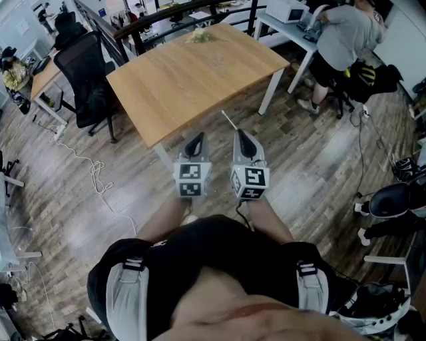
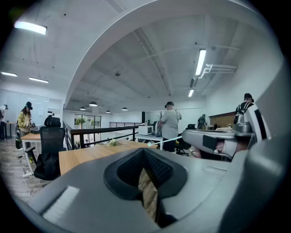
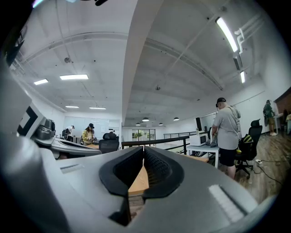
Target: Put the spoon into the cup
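My right gripper (image 1: 241,133) (image 3: 143,150) is held level near my waist, before the near corner of the wooden table (image 1: 193,80). It is shut on a thin white spoon (image 1: 229,120) that juts forward and to the left from its tip. In the left gripper view the spoon (image 2: 166,140) reaches out from the right gripper (image 2: 200,136). My left gripper (image 1: 195,140) (image 2: 143,152) hangs beside it, shut and empty. A faint clear thing (image 1: 216,58), perhaps the cup, stands far back on the table. A small greenish bunch (image 1: 198,36) lies at the far edge.
A black office chair (image 1: 83,66) stands left of the table. A person (image 1: 343,33) bends over a white desk (image 1: 293,30) at the back right. A white cable (image 1: 93,170) trails on the wood floor to the left. A dark railing (image 1: 166,13) runs behind the table.
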The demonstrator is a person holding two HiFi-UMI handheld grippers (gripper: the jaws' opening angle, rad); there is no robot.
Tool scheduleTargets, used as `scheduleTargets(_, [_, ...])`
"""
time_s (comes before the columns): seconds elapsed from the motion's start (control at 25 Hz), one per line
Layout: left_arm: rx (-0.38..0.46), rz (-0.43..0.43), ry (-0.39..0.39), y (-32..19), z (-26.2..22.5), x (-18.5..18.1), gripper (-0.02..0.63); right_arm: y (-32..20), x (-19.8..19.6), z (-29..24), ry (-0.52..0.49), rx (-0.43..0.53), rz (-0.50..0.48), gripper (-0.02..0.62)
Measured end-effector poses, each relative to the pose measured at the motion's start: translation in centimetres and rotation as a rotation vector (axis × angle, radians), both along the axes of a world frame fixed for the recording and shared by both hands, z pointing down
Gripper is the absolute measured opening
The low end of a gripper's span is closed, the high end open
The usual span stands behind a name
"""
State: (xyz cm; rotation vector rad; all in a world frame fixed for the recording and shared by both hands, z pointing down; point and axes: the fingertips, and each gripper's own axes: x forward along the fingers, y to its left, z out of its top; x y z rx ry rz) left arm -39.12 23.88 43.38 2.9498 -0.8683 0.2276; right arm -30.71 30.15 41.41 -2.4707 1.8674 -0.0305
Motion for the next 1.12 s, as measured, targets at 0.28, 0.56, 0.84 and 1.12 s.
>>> scheduleTargets(0.28, [0.020, -0.004, 0.001, -0.2, -0.6, 0.3, 0.012, 0.4, 1.1, -0.4, -0.007, 0.012, 0.013, 0.006])
scheduleTargets(0.56, [0.069, 0.013, 0.015, 0.3, -2.3, 2.3, 0.012, 0.6, 3.4, -1.3, -0.015, 0.024, 0.016, 0.008])
scheduleTargets(0.84, [0.079, -0.009, 0.022, 0.4, -2.9, 4.4, 0.012, 1.8, 4.6, -1.4, -0.013, 0.034, -0.005, 0.008])
scheduleTargets(1.12, [0.088, -0.054, 0.019, 1.3, -1.5, 6.6, 0.012, 3.4, 7.2, -0.3, -0.018, 0.022, -0.035, 0.008])
